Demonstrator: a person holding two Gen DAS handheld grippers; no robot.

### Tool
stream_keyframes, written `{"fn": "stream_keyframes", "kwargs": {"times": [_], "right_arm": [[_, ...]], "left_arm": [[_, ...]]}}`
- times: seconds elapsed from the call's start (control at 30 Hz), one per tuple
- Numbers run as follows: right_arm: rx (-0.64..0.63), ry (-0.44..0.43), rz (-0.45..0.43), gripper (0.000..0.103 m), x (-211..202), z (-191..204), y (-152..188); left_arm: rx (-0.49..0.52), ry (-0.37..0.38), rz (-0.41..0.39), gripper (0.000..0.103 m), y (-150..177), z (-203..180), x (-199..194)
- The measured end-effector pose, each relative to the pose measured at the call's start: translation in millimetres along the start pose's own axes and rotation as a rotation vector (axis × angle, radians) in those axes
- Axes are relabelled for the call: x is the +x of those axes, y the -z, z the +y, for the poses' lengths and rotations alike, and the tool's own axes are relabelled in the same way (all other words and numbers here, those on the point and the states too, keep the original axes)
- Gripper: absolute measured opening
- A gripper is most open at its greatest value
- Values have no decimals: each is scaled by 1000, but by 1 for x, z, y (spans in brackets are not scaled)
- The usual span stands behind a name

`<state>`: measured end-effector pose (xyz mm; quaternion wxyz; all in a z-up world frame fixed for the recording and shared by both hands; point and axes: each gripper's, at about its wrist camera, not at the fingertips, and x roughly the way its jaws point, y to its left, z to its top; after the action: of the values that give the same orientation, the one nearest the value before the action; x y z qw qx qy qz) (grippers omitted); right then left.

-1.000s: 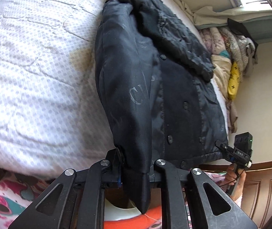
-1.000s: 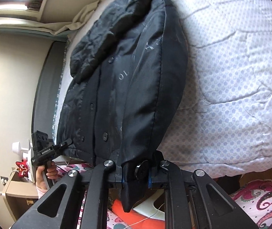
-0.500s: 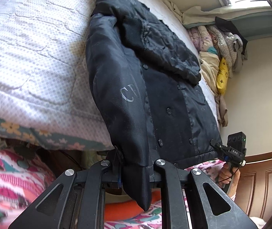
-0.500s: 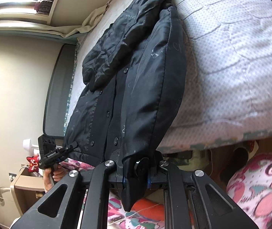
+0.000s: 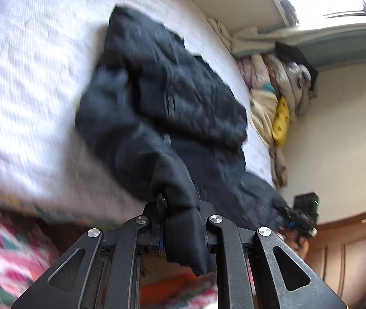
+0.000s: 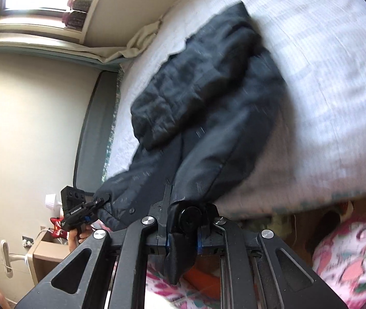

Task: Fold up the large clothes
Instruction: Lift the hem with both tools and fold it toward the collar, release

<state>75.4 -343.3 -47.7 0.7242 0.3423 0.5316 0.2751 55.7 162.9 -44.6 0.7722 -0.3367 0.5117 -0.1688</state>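
A black padded coat (image 5: 172,97) lies lengthwise on the white quilted bed (image 5: 28,64), collar end far away, its near hem raised off the mattress edge. My left gripper (image 5: 179,213) is shut on one hem corner; a flap of fabric hangs down between its fingers. At the right of this view my right gripper (image 5: 296,216) holds the other hem corner. In the right wrist view the coat (image 6: 208,90) runs up the bed (image 6: 324,64); my right gripper (image 6: 185,216) is shut on its corner by a button, and my left gripper (image 6: 87,206) pinches the far corner.
A stack of folded bedding (image 5: 278,90) with a yellow piece (image 5: 280,121) sits at the bed's far side below a window. A wooden panel (image 5: 350,244) stands to the right. A dark board (image 6: 90,128) and a small bedside cabinet (image 6: 46,247) flank the bed. Pink patterned fabric (image 6: 350,252) lies below.
Both grippers have risen with the hem corners still pinched. The coat's lower part has lifted off the bed edge and slackened toward the collar. The views are now motion-blurred.
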Motion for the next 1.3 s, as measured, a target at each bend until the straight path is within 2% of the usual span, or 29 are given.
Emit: {"fn": "stream_keyframes", "kwargs": {"times": [0.27, 0.37, 0.43, 0.63, 0.77, 0.83, 0.9, 0.93, 1.0, 1.07, 1.1, 1.13, 1.2, 1.3], "right_arm": [[-37, 23, -47, 9, 26, 29, -88], [-25, 67, -53, 9, 42, 30, -126], [-14, 97, -58, 9, 52, 29, -147], [10, 139, -85, 11, 80, 15, -198], [7, 133, -89, 17, 103, 5, -217], [11, 156, -85, 19, 114, 2, -225], [0, 186, -80, 22, 120, 1, -231], [-5, 195, -82, 25, 122, 0, -234], [10, 188, -91, 31, 121, -4, -238], [47, 167, -110, 37, 119, -10, -243], [59, 156, -118, 43, 117, -12, -244], [76, 136, -128, 54, 114, -14, -246], [109, 90, -148, 65, 107, -17, -248], [125, 39, -207, 69, 91, -15, -249]], "left_arm": [[5, -1, -68, 17, -80, -26, 17], [-35, 24, -78, 17, -111, -25, 30], [-61, 8, -93, 17, -131, -23, 41], [-146, -7, -127, 21, -170, 5, 75], [-127, -76, -128, 23, -180, 9, 93], [-124, -104, -127, 32, -183, 10, 98], [-138, -105, -130, 46, -187, 12, 100], [-146, -100, -136, 50, -189, 13, 99], [-166, -81, -160, 65, -192, 14, 95], [-181, -58, -190, 73, -194, 13, 90], [-184, -50, -206, 77, -195, 12, 87], [-180, -53, -228, 78, -197, 10, 82], [-153, -83, -275, 82, -198, 4, 74], [-105, -133, -326, 82, -199, -1, 63]]}}
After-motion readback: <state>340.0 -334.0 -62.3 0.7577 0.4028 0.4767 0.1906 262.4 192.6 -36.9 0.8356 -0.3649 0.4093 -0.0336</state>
